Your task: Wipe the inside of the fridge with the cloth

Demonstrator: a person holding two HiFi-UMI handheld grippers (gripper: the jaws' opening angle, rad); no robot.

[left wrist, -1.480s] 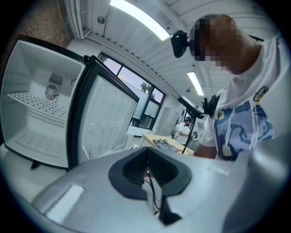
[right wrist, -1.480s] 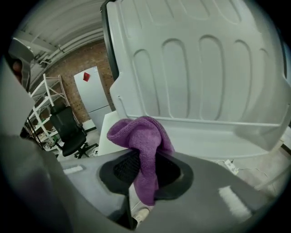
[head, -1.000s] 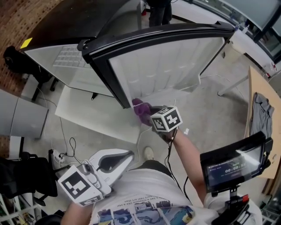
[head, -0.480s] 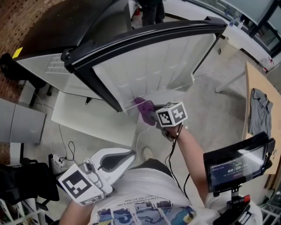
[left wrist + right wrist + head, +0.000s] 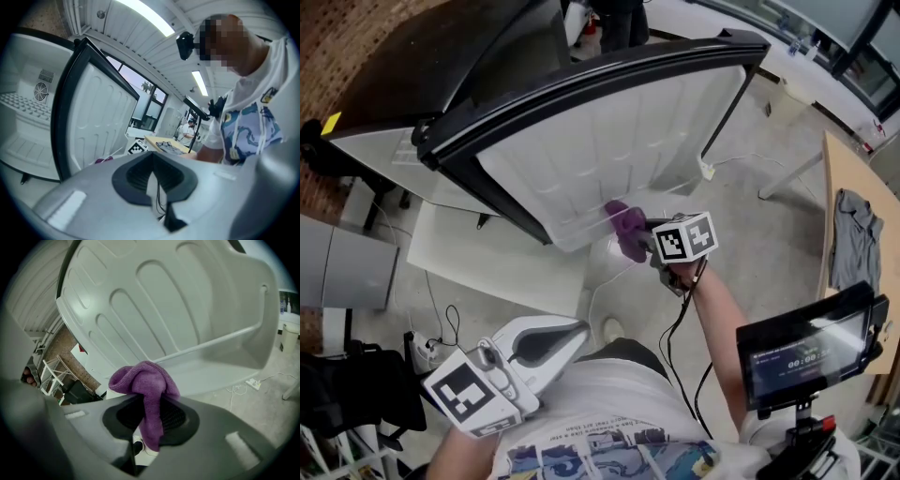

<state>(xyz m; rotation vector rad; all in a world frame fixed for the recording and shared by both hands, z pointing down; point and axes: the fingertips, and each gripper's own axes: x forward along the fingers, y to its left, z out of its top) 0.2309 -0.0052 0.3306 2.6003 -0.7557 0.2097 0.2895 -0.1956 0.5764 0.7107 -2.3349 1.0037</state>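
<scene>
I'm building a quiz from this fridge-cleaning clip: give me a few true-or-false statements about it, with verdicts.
1. The right gripper is clamped on a purple cloth. True.
2. The fridge door is closed. False: it stands wide open, with its white inner lining showing.
3. The left gripper holds a sponge. False: its jaws are together with nothing between them.
4. The cloth is up by the inner face of the door. True.
</scene>
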